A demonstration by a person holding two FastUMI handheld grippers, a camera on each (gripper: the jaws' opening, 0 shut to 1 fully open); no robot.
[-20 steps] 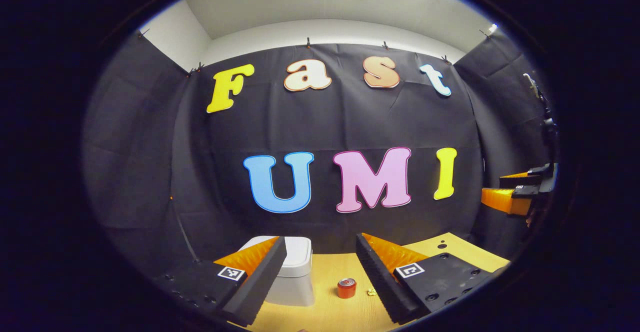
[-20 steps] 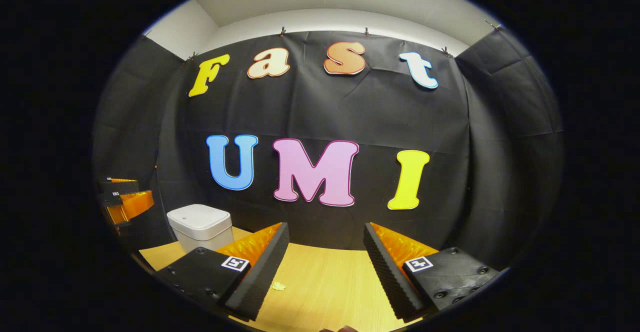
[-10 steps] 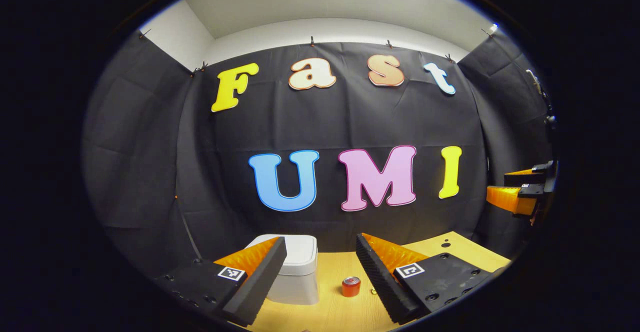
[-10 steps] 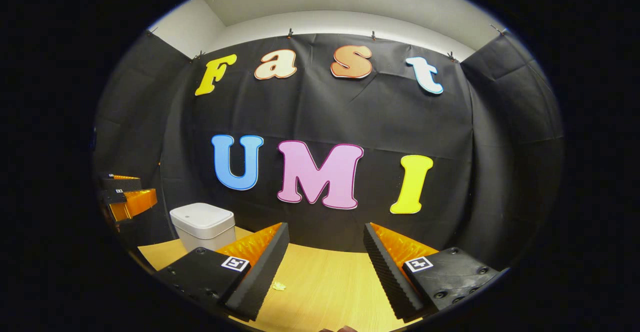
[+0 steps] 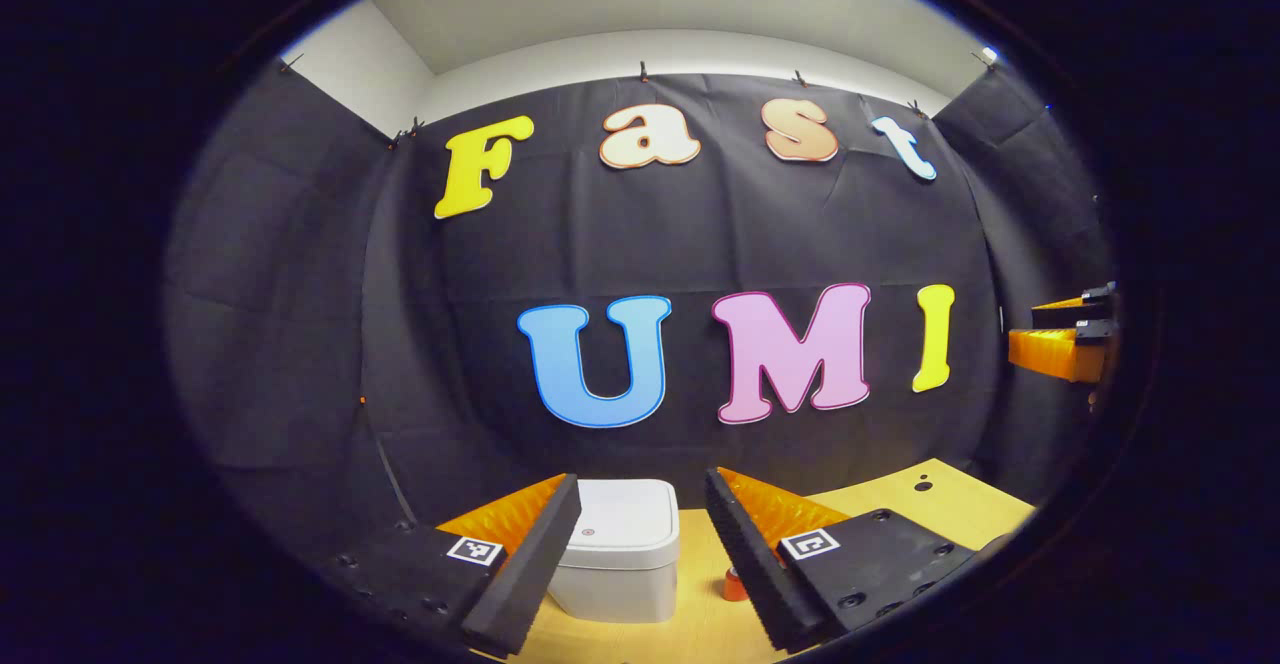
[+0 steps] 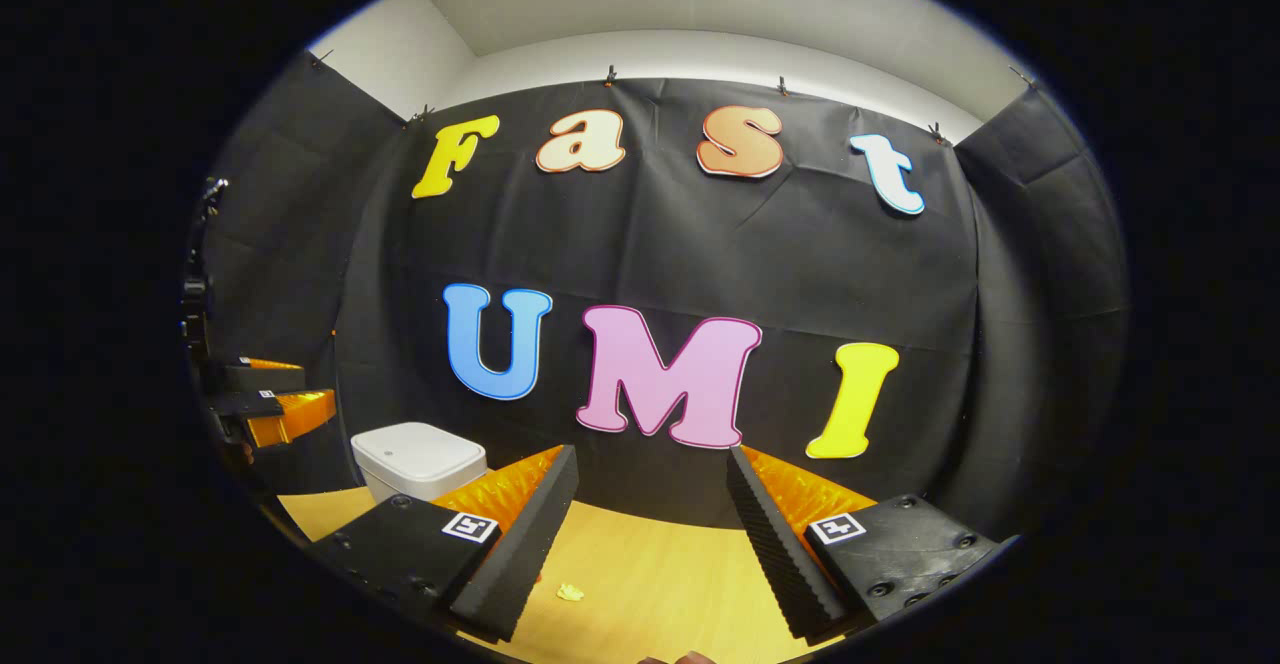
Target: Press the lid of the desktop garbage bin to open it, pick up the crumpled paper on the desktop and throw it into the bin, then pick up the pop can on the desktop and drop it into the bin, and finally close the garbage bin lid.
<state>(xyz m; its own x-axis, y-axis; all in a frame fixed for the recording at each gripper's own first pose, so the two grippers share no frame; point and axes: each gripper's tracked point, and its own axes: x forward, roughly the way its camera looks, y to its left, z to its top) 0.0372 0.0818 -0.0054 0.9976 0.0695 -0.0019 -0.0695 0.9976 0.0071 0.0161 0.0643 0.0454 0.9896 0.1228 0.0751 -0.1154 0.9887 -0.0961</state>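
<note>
- Now the garbage bin (image 5: 615,550) sits framed between my left tool's (image 5: 640,564) fingers in the left gripper view, where a second ago it lay off behind the left finger; I have swung that tool to line up on it.
- Its lid (image 5: 622,522) is down and flat, with a small dot near the front edge, which I take for the press spot. My left tool hangs above and short of it, not touching, jaws spread wide and empty.
- Beside the bin, the pop can (image 5: 735,584) stands on the tabletop (image 5: 950,504), now half hidden behind the left tool's right finger.
- From the right gripper view, the crumpled paper (image 6: 570,592) lies on the tabletop between my right tool's (image 6: 645,554) fingers, well apart from the bin (image 6: 420,459); that tool is gaping too, holding nothing.
- I judge the task barely begun: the lid press comes first, and the alignment sets it up.
</note>
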